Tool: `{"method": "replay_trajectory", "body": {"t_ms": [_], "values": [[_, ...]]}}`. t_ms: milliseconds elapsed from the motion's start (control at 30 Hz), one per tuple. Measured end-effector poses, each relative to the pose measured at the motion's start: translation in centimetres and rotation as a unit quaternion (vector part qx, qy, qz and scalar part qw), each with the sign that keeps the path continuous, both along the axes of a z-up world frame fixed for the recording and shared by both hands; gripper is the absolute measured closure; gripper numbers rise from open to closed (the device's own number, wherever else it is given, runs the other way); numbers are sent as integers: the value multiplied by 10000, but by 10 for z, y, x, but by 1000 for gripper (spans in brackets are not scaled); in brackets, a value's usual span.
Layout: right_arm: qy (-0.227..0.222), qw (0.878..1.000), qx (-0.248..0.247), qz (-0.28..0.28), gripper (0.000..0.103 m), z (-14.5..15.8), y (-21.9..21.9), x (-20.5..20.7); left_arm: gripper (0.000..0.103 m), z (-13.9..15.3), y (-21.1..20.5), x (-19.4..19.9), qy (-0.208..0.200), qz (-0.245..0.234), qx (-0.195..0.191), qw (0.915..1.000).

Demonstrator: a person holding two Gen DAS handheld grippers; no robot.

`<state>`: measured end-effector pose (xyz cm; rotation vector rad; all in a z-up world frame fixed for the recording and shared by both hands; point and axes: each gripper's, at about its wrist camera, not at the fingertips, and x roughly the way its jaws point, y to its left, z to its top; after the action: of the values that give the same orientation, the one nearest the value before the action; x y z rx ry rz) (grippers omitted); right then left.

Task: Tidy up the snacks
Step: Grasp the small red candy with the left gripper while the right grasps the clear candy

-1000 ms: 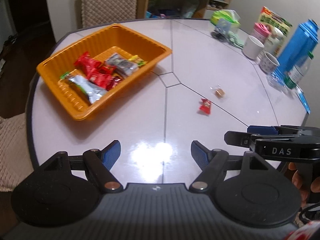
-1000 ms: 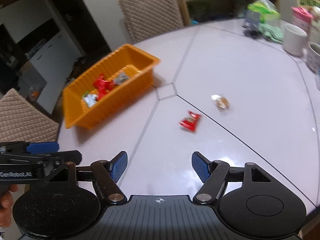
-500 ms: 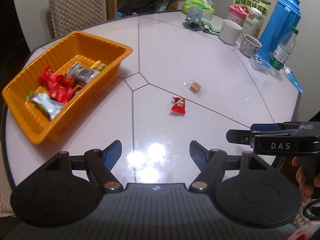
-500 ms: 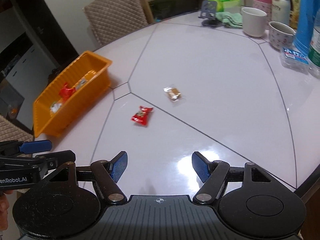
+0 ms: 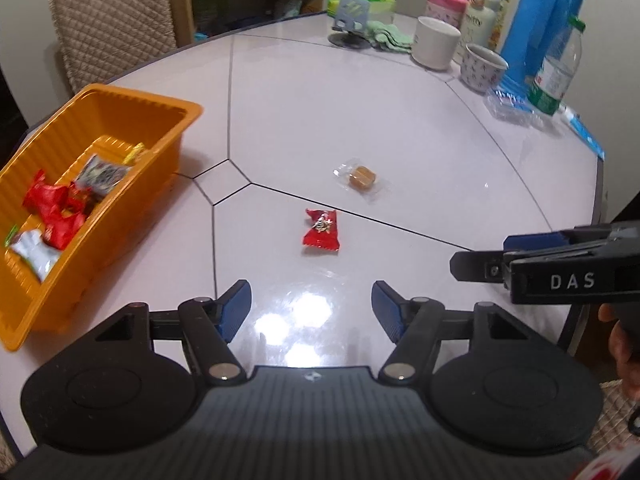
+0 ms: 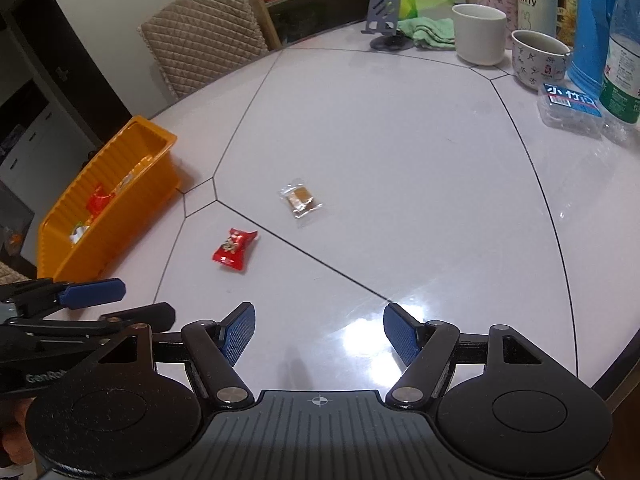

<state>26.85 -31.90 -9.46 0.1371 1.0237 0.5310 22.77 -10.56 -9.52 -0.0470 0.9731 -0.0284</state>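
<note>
An orange tray (image 5: pixel 120 216) (image 6: pixel 120 216) stands at the table's left and holds several wrapped snacks (image 5: pixel 56 216). A red-wrapped candy (image 5: pixel 321 229) (image 6: pixel 233 249) and a clear-wrapped brown candy (image 5: pixel 361 176) (image 6: pixel 300 199) lie loose on the white table near its middle. My left gripper (image 5: pixel 311 307) is open and empty, low over the table, short of the red candy. My right gripper (image 6: pixel 319 334) is open and empty near the front edge, right of the left one. Each gripper shows from the side in the other's view.
At the far right stand two mugs (image 5: pixel 435 42) (image 6: pixel 538 58), a blue jug (image 5: pixel 538 20), a water bottle (image 5: pixel 554 72), a clear box (image 6: pixel 570 108), a green cloth and a phone stand (image 6: pixel 386 20). A quilted chair (image 5: pixel 112 20) stands behind the table.
Both views have swung to the right and moved nearer to the loose candies. The tray has slid to the left of both views. Both grippers stay open.
</note>
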Motion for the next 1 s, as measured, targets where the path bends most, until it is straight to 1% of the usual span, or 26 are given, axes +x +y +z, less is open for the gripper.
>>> {"method": "replay_trajectory", "body": {"t_ms": [500, 567, 600, 700, 733, 900, 967, 1000], "values": [[32, 9998, 15, -181, 32, -12, -12, 26, 40, -24, -13, 53, 11, -100, 141, 9998], [48, 9998, 20, -201, 32, -14, -12, 28, 43, -27, -14, 59, 7, -101, 159, 9998], [57, 9998, 27, -211, 32, -14, -12, 30, 46, -29, -14, 62, 11, -93, 161, 9998], [69, 9997, 43, -224, 32, -15, -12, 34, 49, -36, -12, 70, 63, -53, 167, 9998], [72, 9997, 45, -224, 32, -16, -11, 35, 53, -38, -11, 71, 90, -56, 163, 9998], [72, 9997, 56, -214, 32, -17, -10, 37, 60, -43, -9, 77, 152, -33, 149, 9998], [71, 9998, 56, -198, 32, -17, -9, 39, 64, -44, -7, 79, 173, -37, 120, 9998], [68, 9998, 56, -187, 32, -17, -8, 40, 68, -45, -6, 80, 186, -45, 109, 9998]]}}
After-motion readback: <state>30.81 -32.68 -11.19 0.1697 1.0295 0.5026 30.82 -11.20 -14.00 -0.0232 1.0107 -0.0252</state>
